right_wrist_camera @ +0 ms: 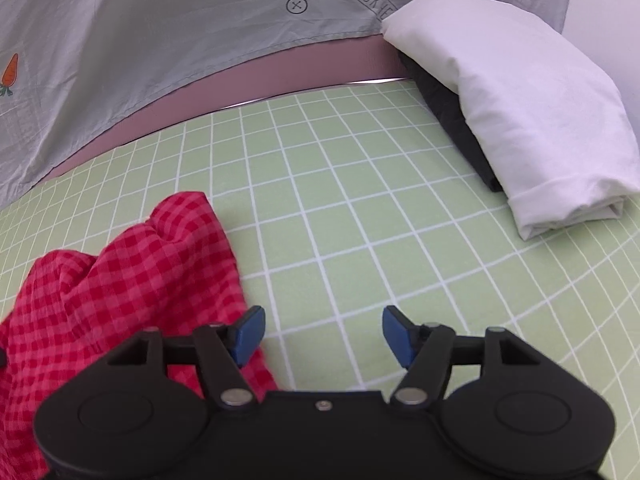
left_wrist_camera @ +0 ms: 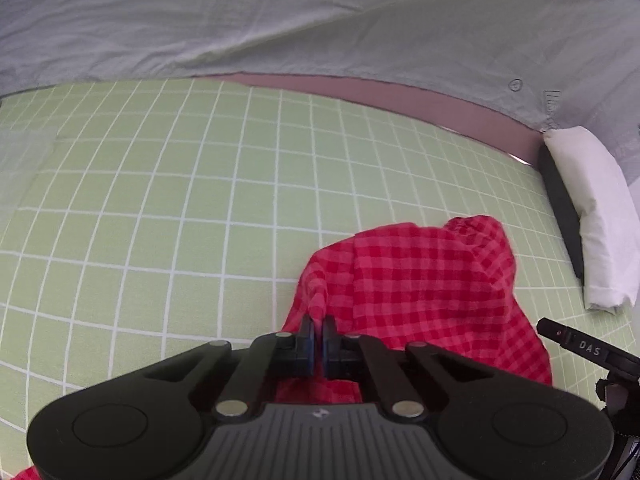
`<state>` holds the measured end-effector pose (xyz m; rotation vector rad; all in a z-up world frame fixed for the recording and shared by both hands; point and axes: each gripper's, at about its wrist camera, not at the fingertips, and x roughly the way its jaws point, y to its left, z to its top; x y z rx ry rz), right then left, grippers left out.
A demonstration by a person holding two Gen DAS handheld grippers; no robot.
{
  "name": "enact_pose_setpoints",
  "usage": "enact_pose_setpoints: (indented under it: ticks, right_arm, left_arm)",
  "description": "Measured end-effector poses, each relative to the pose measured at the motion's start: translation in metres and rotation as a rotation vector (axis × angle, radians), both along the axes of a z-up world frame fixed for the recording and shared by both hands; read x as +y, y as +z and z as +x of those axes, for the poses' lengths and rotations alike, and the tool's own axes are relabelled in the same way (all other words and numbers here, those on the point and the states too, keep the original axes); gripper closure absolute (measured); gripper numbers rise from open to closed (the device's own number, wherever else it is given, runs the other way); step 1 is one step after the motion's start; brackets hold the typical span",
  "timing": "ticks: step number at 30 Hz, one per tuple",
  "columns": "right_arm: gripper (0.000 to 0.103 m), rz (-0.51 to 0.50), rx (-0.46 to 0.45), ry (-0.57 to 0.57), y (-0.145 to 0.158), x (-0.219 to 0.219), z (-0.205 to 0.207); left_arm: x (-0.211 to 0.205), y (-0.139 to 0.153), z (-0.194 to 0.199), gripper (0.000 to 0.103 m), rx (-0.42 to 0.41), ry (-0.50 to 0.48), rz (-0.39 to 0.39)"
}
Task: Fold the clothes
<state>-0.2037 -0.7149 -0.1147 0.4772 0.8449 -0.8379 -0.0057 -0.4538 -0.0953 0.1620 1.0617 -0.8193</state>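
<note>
The left gripper [left_wrist_camera: 319, 330] is pressed together on a gathered ridge of the red checked garment [left_wrist_camera: 420, 292]; its blue pads are nearly hidden in the fold, and the cloth under its body is cut off from sight. The right gripper [right_wrist_camera: 323, 334] stands spread, nothing between its two blue pads [right_wrist_camera: 250, 334], with the left pad just over the garment's edge [right_wrist_camera: 132, 280]; whether it touches cannot be told. The one red garment lies crumpled on the green gridded mat [left_wrist_camera: 160, 220], its lower part out of frame. Farther off, one folded white cloth [right_wrist_camera: 516, 108] rests on one dark folded piece [right_wrist_camera: 456, 120], mostly covered. One grey sheet [right_wrist_camera: 160, 36] drapes behind, with small printed marks, the lettering hard to read.
</note>
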Motion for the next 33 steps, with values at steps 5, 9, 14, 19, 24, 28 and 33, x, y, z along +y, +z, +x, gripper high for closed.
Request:
enact_pose_setpoints:
  ticks: [5,9,14,19,24,28,33]
  right_arm:
    - [0.037,0.017,0.022,-0.064,-0.001,0.007,-0.039]
    - [0.037,0.036,0.026,-0.120,-0.002,0.013,-0.067]
    - [0.037,0.041,0.017,-0.153,0.000,0.022,-0.090]
    - [0.037,0.038,-0.003,-0.162,0.003,0.026,-0.097]
    - [0.036,0.035,-0.014,-0.136,0.005,0.028,-0.090]
    - [0.036,0.034,-0.009,-0.110,0.003,0.031,-0.084]
    - [0.036,0.039,0.001,-0.098,0.000,0.033,-0.082]
  left_arm:
    - [-0.013,0.008,-0.060,0.100,-0.080,-0.139,0.016]
    - [-0.022,-0.014,-0.105,0.099,-0.041,-0.263,0.068]
    - [-0.022,-0.040,-0.122,0.094,0.000,-0.310,0.118]
    - [-0.009,-0.017,-0.104,0.079,0.030,-0.235,0.049]
    - [0.011,0.018,-0.087,0.066,0.022,-0.173,-0.053]
    - [0.026,0.014,-0.067,0.066,0.043,-0.059,-0.039]
    - [0.044,0.009,-0.042,0.068,0.069,0.084,-0.023]
